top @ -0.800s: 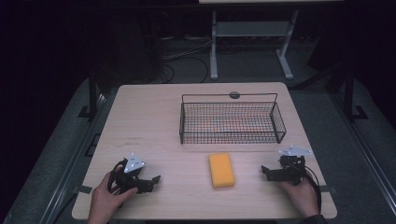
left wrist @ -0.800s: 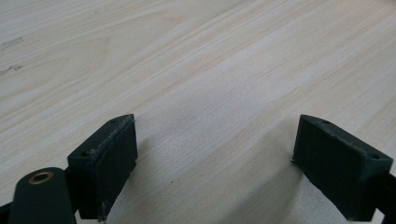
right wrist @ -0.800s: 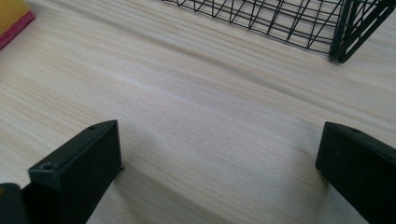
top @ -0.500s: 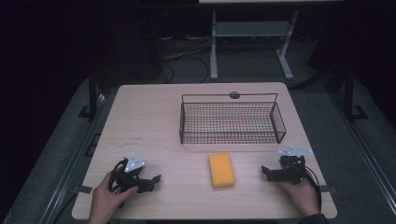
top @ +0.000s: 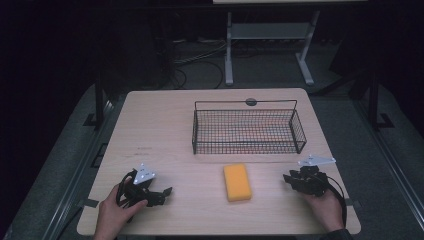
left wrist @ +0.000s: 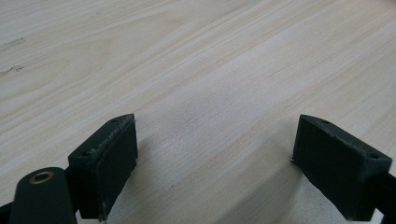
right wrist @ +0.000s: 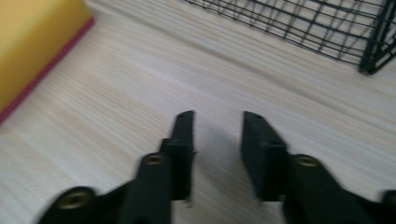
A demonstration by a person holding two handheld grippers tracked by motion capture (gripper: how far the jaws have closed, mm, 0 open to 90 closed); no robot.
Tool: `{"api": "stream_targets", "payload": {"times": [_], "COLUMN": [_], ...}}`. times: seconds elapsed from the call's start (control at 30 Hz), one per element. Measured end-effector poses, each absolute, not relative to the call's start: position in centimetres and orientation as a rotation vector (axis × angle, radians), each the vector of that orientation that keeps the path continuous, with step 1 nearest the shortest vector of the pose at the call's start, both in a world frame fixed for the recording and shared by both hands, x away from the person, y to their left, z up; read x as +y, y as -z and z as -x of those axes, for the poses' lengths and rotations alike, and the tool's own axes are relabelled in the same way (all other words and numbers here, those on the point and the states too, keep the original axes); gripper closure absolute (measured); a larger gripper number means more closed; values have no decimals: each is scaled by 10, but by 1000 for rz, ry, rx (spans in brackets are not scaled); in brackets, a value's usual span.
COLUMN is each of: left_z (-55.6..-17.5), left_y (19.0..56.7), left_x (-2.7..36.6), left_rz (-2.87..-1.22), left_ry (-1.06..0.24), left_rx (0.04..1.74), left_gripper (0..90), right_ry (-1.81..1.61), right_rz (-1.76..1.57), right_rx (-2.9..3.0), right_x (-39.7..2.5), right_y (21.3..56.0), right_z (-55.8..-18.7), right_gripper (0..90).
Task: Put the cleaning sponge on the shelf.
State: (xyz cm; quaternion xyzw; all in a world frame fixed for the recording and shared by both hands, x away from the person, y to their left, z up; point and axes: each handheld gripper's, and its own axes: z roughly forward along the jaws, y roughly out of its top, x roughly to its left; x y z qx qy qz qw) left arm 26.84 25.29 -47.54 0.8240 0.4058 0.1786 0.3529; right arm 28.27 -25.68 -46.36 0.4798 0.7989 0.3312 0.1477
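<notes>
- Left gripper (top: 162, 192): near-left on table (top: 165, 130), jaws wide apart, empty.
- Right gripper (top: 289, 178): near-right, jaws narrowly parted, empty.
- Sponge (top: 237, 181): near centre, between grippers.
- Basket (top: 248, 131): beyond sponge.

Wooden table (top: 160, 130) with basket (top: 248, 131), sponge (top: 237, 182)

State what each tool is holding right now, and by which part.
Nothing. The left tool is wide open over bare table; the right tool has an empty gap between its jaws, apart from the sponge.
</notes>
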Motion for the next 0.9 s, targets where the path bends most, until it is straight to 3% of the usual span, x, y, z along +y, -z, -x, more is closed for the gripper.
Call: {"api": "stream_targets", "payload": {"times": [0.1, 0.9], "left_z": [-268, -268], "left_y": [475, 475], "left_x": [253, 253], "left_rz": [-2131, -2133], "left_ry": [-462, -460], "left_rx": [1050, 1051], "left_gripper": [130, 130], "right_ry": [-968, -1044], "right_rz": [-1362, -1213], "right_rx": [2342, 2474], "right_x": [-255, -205], "right_y": [461, 450], "right_z": [-284, -306], "right_gripper": [894, 897]}}
